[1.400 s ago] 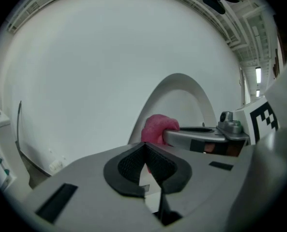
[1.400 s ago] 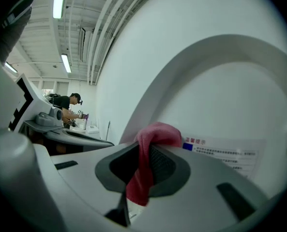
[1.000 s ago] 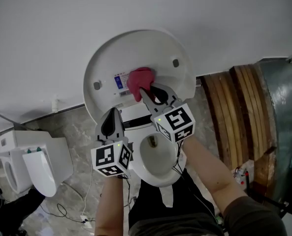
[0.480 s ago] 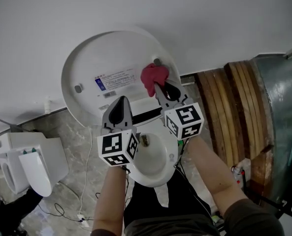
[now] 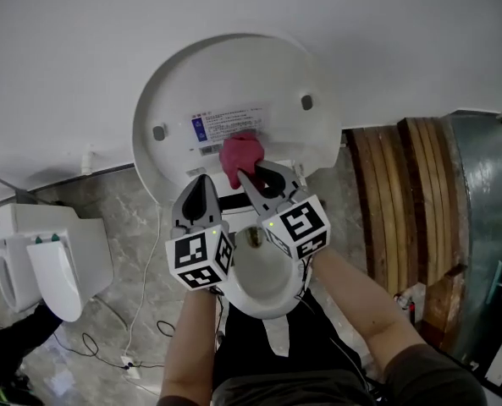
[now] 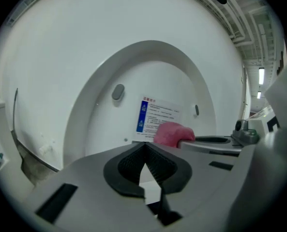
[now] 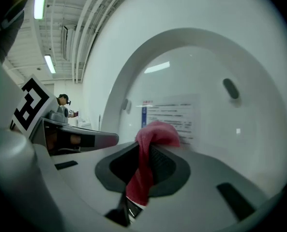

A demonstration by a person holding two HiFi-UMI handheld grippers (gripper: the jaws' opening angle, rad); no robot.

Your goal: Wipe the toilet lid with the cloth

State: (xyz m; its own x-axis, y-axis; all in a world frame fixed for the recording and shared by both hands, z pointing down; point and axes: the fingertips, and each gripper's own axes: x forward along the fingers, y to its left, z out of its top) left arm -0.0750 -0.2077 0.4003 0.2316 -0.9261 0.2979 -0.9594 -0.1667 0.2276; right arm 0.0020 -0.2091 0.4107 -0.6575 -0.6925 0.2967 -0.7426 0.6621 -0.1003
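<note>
Now: toilet lid [image 5: 234, 66] stands raised against the wall, inner face toward the head camera, with the toilet bowl [image 5: 263, 286] open below it.

Left gripper [image 5: 201, 179] hangs just before the lid's lower edge. Its fingers are clenched on nothing, clear of the cloth.

Right gripper [image 5: 244, 171] is beside it, fingers grasping the pink cloth [image 5: 239, 155]. The cloth bunches past the tips and appears to press on the lid just under the printed label [image 5: 234, 125].

Change: half a second ago the cloth sat up by the right-hand bumper [image 5: 306, 102]. It has since come down and inward to the lower middle.

Reading: a wiping stroke is under way, and the right side and centre look covered. Judged still to do: the area toward the left bumper [image 5: 158, 132] and the upper lid.
</note>
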